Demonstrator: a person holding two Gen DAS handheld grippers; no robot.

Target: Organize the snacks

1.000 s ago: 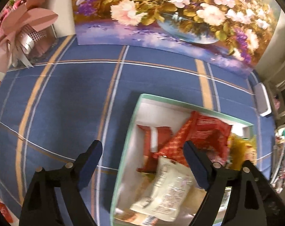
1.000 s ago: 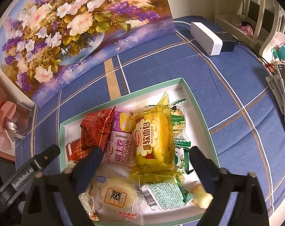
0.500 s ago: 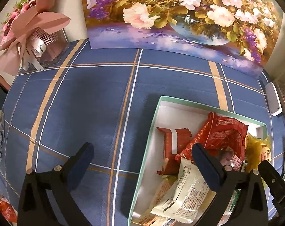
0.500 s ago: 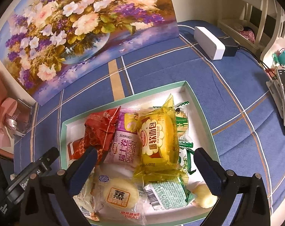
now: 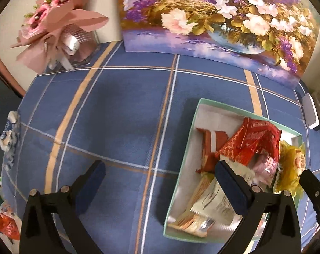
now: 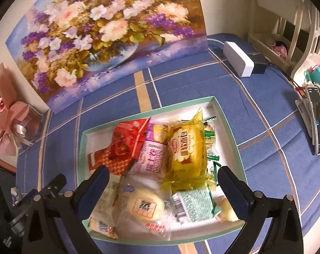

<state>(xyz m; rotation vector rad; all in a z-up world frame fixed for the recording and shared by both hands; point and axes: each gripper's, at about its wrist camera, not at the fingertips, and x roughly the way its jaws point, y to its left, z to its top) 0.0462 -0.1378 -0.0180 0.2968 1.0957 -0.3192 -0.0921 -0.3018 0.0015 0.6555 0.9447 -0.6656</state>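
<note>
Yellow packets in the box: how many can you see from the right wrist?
1. The yellow bread packet lies in the box right of centre, beside the pink packet and partly over green-wrapped snacks. Others may be hidden under the pile.

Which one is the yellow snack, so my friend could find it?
Look for the shallow box with the mint-green rim on the blue checked cloth. The yellow snack lies in its middle, beside a pale purple packet. It is the only see-through yellow wrapper, with a red and white label on its front.
</note>
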